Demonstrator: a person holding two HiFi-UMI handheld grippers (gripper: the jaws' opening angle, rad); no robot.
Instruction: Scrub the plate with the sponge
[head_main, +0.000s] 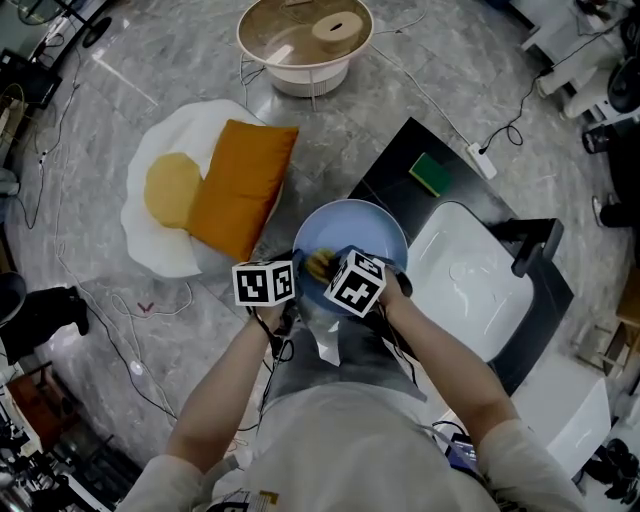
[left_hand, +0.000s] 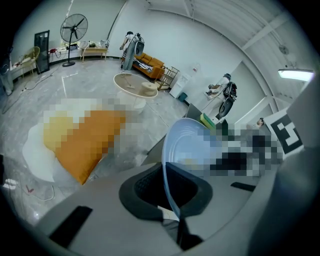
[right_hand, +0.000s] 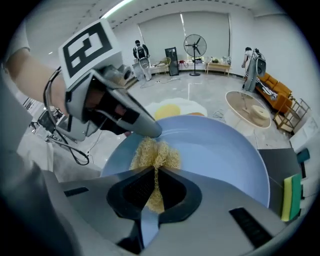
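A light blue plate is held in the air in front of the person, beside the sink. My left gripper is shut on the plate's near left rim. In the left gripper view the rim runs edge-on between the jaws of the left gripper. My right gripper is shut on a yellow fibrous sponge. In the right gripper view the sponge sticks out of the right gripper and lies against the plate's face, just below the left gripper's tip.
A white sink with a dark faucet sits in a black counter at the right. A green and yellow sponge lies on that counter. On the floor are an egg-shaped rug with an orange cushion, a round table and cables.
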